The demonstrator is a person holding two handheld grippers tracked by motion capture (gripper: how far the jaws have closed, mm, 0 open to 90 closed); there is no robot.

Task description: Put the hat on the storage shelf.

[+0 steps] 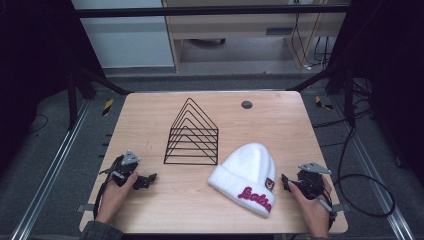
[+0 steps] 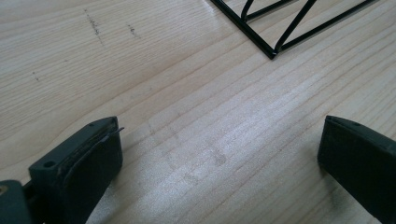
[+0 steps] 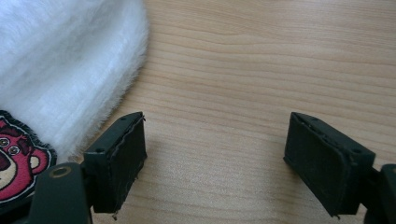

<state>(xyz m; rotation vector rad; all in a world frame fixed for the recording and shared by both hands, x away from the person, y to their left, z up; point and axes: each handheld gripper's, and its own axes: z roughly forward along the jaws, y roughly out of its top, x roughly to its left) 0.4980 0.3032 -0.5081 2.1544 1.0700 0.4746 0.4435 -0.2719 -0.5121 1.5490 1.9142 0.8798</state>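
White fuzzy knit beanie (image 1: 248,171) with folded cuff, pink embroidered lettering and a pink bear patch (image 3: 16,161), lying at 5 o'clock on the pale wood-grain table (image 1: 150,112). Black wire rack (image 1: 192,135) of nested triangular frames stands at table centre. Left gripper (image 1: 145,181), at 8 o'clock, and right gripper (image 1: 286,182), at 4 o'clock just beside the beanie, both rest with jaws spread wide over bare wood.
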